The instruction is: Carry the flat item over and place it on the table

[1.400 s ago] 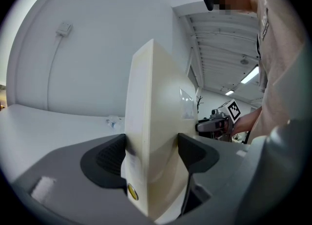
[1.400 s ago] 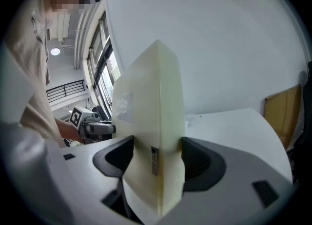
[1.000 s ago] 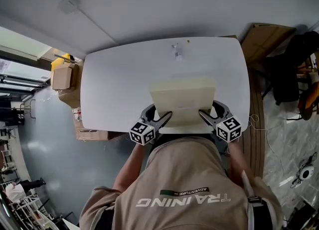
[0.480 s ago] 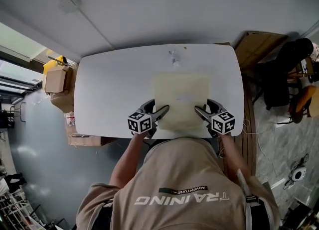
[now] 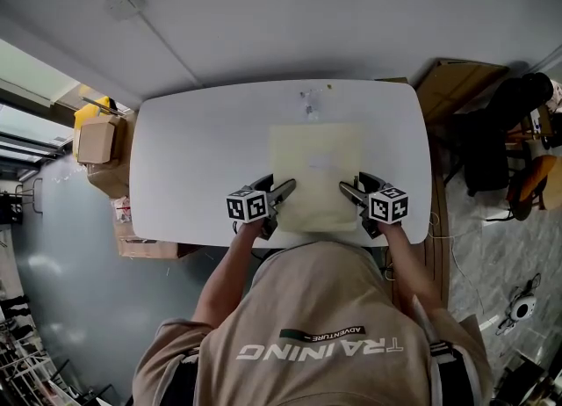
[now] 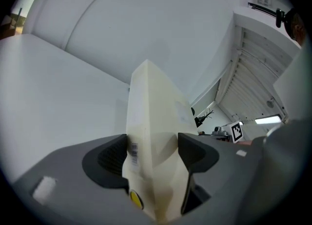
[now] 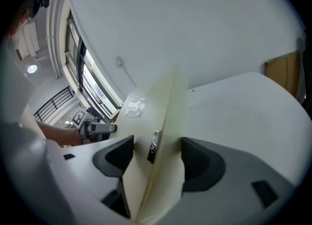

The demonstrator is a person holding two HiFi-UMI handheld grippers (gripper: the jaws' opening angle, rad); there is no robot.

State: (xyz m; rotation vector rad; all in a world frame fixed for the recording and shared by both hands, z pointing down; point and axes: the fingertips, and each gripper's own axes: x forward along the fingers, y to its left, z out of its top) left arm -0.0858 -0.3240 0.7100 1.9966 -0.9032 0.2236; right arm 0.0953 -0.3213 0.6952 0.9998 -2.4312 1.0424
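A pale cream flat item (image 5: 316, 171) lies level over the near middle of the white table (image 5: 202, 158). I cannot tell whether it touches the tabletop. My left gripper (image 5: 285, 192) is shut on its near left edge and my right gripper (image 5: 347, 189) on its near right edge. In the left gripper view the flat item (image 6: 151, 121) is clamped edge-on in the left gripper (image 6: 153, 153), with a barcode sticker by the left jaw. In the right gripper view the flat item (image 7: 158, 107) is clamped the same way in the right gripper (image 7: 157, 158).
A small clear object (image 5: 309, 101) stands near the table's far edge. Cardboard boxes (image 5: 98, 141) are stacked on the floor to the left. A brown board (image 5: 452, 88) and dark chairs (image 5: 496, 132) stand to the right. The person's torso is against the near edge.
Both grippers have carried the flat item forward over the table and levelled it. The near edge, which overhung the table's edge, is now over the tabletop.
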